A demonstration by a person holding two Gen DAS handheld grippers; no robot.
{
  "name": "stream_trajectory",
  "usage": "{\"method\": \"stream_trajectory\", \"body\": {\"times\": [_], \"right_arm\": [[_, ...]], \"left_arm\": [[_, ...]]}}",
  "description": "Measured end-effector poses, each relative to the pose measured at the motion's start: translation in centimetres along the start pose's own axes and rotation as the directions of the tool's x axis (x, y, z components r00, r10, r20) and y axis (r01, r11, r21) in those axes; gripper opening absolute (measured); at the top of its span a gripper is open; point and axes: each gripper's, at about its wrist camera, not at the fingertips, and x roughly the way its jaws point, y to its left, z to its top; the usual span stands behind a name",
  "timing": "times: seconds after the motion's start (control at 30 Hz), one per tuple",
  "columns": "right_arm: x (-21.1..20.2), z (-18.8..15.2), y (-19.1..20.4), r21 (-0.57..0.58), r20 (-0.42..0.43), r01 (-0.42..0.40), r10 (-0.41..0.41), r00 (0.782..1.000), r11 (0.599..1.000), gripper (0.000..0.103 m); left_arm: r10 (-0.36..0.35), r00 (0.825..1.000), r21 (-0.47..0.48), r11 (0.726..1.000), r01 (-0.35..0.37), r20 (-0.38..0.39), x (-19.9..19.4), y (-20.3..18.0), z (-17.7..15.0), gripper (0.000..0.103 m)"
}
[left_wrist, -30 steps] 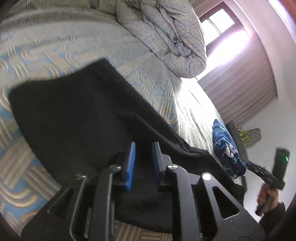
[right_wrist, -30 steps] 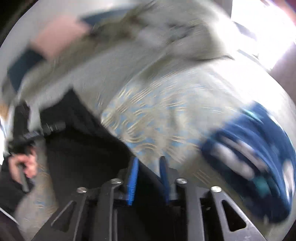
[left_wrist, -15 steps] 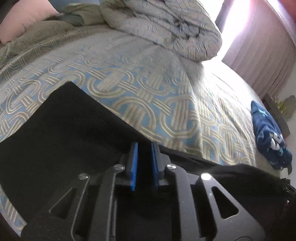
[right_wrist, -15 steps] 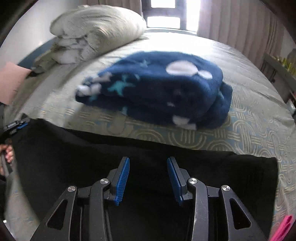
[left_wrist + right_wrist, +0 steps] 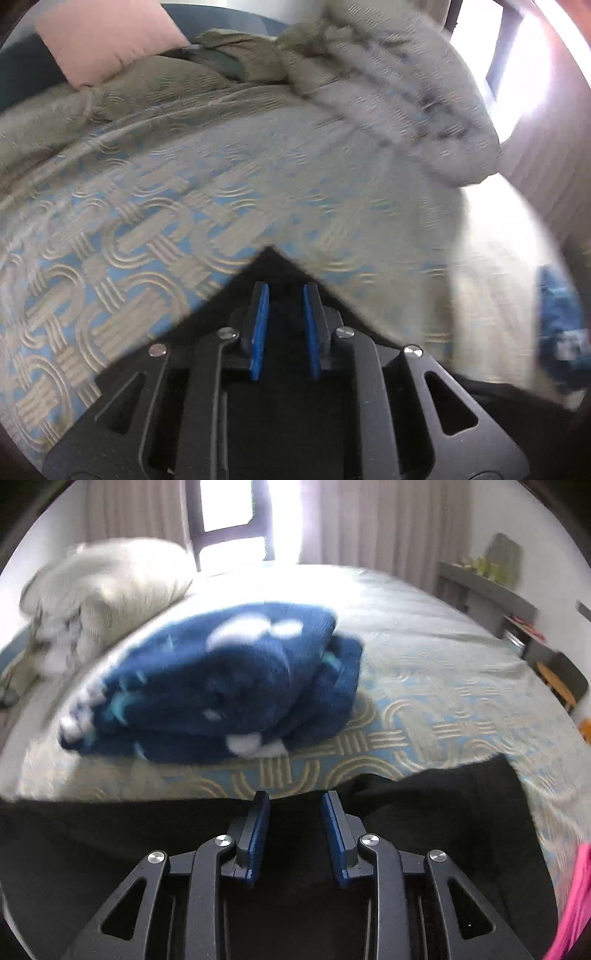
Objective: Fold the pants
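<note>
A bed (image 5: 443, 686) covered in a blue and beige spread with looping woven patterns fills both views, with curtains (image 5: 369, 520) and a bright window (image 5: 229, 506) behind it. A rumpled grey duvet (image 5: 399, 92) is bunched at the head of the bed, and a pink pillow (image 5: 107, 37) sits beside it in the corner. A folded dark blue fleece blanket (image 5: 229, 686) with pale shapes lies on the spread just beyond the black pants (image 5: 443, 805), which stretch flat across the near edge of the bed; in the left wrist view one corner of them comes to a point on the spread. The right gripper (image 5: 295, 805) sits over the pants' far edge with its blue pads parted and black cloth showing between them, not clamped. The left gripper (image 5: 284, 295) has its pads set a narrow gap apart over the pants corner; whether any cloth is pinched there cannot be told.
</note>
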Motion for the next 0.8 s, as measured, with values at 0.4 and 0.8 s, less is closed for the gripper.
{"method": "stream_trajectory", "body": {"times": [0.4,0.8], "right_arm": [[1.8,-3.1,11.6,-0.185,-0.037,-0.042,0.036,0.999,0.982,0.041],[3.2,-3.0,3.8,0.000,-0.039,0.085,-0.085,0.996,0.996,0.042]], "left_arm": [[-0.124,0.984,0.136,0.981,0.141,-0.129,3.9,-6.0,-4.4,0.006],[0.116,0.991,0.238,0.966,-0.099,-0.059,5.4,-3.2,1.9,0.024]]}}
